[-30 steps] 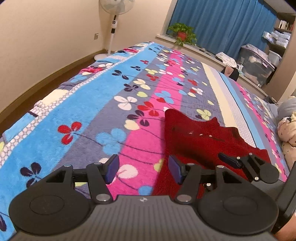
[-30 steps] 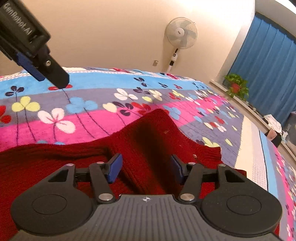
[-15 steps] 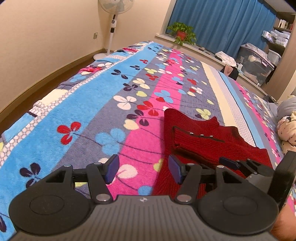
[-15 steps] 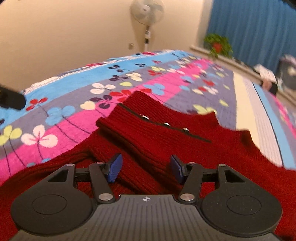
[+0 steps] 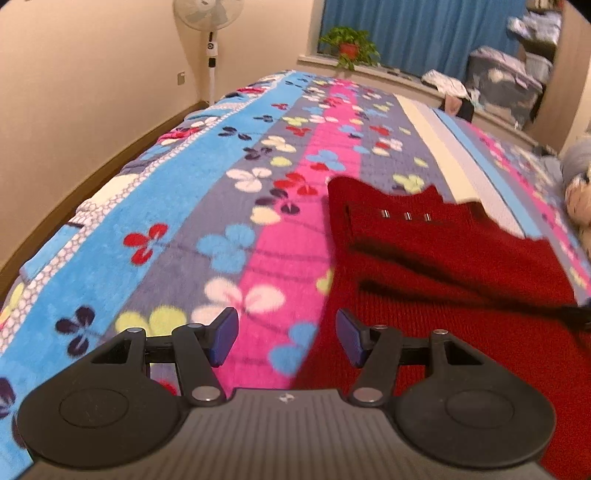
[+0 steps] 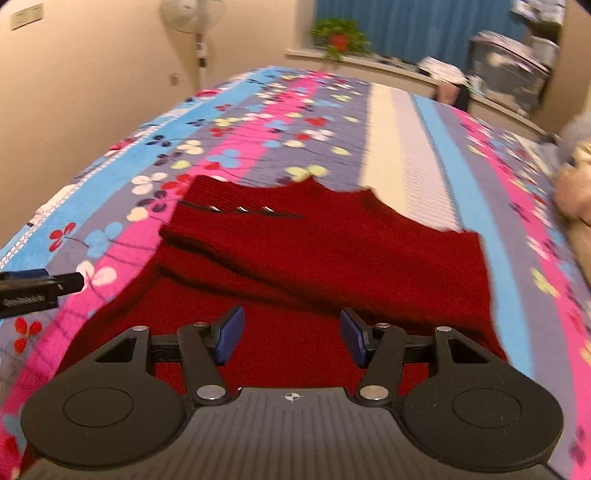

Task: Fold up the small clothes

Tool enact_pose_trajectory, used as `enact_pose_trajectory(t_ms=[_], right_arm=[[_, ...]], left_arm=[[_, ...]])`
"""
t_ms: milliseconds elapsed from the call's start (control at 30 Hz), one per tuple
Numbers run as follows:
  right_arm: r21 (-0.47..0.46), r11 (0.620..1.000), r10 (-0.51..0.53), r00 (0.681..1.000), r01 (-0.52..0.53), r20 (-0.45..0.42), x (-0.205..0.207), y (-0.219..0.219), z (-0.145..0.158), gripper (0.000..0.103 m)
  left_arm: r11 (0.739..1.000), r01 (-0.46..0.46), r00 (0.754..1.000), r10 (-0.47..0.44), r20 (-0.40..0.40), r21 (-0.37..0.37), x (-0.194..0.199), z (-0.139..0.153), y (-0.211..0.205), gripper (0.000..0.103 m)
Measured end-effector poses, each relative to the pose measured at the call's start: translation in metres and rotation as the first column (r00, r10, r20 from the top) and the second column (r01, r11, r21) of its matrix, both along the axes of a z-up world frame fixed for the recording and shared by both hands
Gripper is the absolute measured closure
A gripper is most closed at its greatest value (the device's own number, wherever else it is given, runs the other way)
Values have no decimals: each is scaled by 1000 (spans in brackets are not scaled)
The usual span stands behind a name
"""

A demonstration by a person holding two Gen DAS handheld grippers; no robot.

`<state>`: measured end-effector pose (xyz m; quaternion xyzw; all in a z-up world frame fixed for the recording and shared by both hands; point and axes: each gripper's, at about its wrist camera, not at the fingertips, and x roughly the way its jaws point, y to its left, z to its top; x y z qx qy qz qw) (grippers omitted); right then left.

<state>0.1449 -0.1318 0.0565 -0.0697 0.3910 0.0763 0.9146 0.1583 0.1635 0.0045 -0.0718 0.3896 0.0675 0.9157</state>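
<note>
Since a second ago, both claws have pulled back from the dark red knitted garment (image 5: 454, 266), and a folded panel with three small metal buttons now lies flat across its far part, where a raised hump of knit stood before.

From the left wrist view, the left claw (image 5: 287, 338) hangs wide open with nothing between its blue pads, over the striped fleece bed blanket with clover flowers (image 5: 207, 206), right at the garment's left edge. The garment lies on the pink and grey stripes, its buttoned fold toward the far end and a looser, shadowed ridge running across the middle. A dark blurred tip at the far right edge is probably the other tool.

From the right wrist view, the right claw (image 6: 291, 339) is likewise fully spread and holds nothing, poised low above the near part of the red knit (image 6: 332, 254). The left tool's black tip shows at the left edge, apart from the cloth. A white pedestal fan (image 6: 192, 22) and a potted green plant (image 6: 338, 35) stand beyond the bed.

The step in hand looks like lining up the next fold. The risks: the thick knit may spring open along that loose middle ridge, a pinch taken through too many layers could drag the finished fold askew, and the plush blanket might get caught along with the hem.
</note>
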Motion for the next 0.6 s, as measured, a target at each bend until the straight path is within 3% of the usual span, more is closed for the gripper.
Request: enact_pose_trajectory(t_ms=[167, 300, 433, 600], right_arm=[[0, 999, -46, 999, 46, 26, -64, -38, 25, 45], [7, 997, -83, 995, 83, 54, -108, -70, 33, 44], [22, 992, -128, 989, 127, 70, -139, -100, 30, 44], [54, 980, -194, 980, 192, 39, -159, -135, 12, 44]], left_arm=[[992, 104, 995, -104, -10, 64, -46, 7, -20, 38], [984, 172, 985, -171, -20, 36, -100, 19, -29, 38], [974, 221, 975, -221, -15, 53, -156, 21, -38, 38], [975, 214, 975, -210, -72, 52, -193, -3, -44, 38]])
